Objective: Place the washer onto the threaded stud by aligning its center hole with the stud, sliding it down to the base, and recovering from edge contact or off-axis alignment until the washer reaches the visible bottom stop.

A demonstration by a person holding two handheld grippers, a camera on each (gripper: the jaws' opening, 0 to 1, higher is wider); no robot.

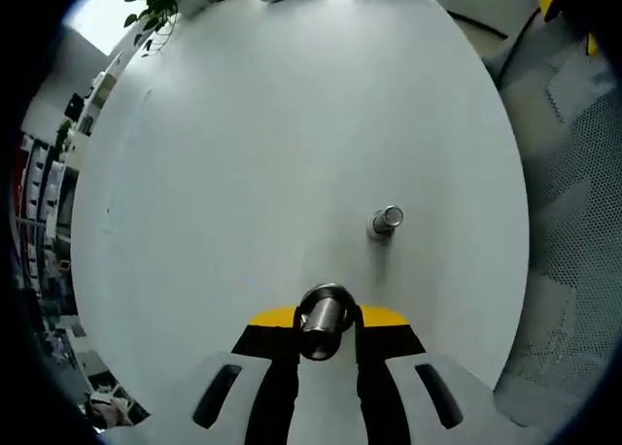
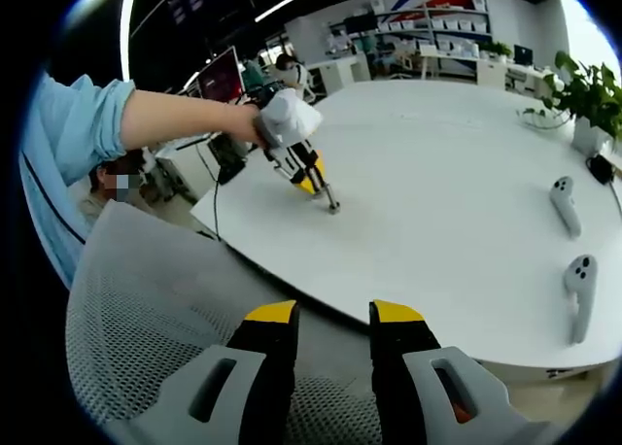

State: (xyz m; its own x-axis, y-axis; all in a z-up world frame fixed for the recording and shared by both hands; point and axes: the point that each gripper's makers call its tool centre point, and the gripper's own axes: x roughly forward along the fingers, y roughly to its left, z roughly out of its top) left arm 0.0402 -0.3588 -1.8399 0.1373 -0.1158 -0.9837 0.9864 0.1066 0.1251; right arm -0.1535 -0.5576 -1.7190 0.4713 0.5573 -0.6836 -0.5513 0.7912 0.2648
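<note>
Alignment is judged to be the step in hand: the threaded stud [image 1: 325,321] is gripped between the yellow-tipped jaws of the left gripper [image 1: 326,328], which are closed on its shank, and it is seen end-on in the left gripper view. A small metal cylinder [image 1: 386,221] stands on the white round table [image 1: 243,173], near the stud and apart from it; whether a washer sits on or around it cannot be told at this size. To do the step well, the held piece should be kept square to the table top, brought directly over its mate before being lowered, and eased back and re-centred if an edge catches rather than being forced.

In the right gripper view, the left gripper [image 2: 321,190] is held by a hand [image 2: 282,119] at the end of an outstretched arm in a light blue sleeve [image 2: 73,144], angled downward so that the stud's tip [image 2: 333,208] meets or nearly meets the table [image 2: 457,173]. The right gripper [image 2: 332,319] is held back off the table's edge, above a mesh chair back [image 2: 146,299], its jaws parted and empty. Two white controllers [image 2: 573,251] lie at the far right.
</note>
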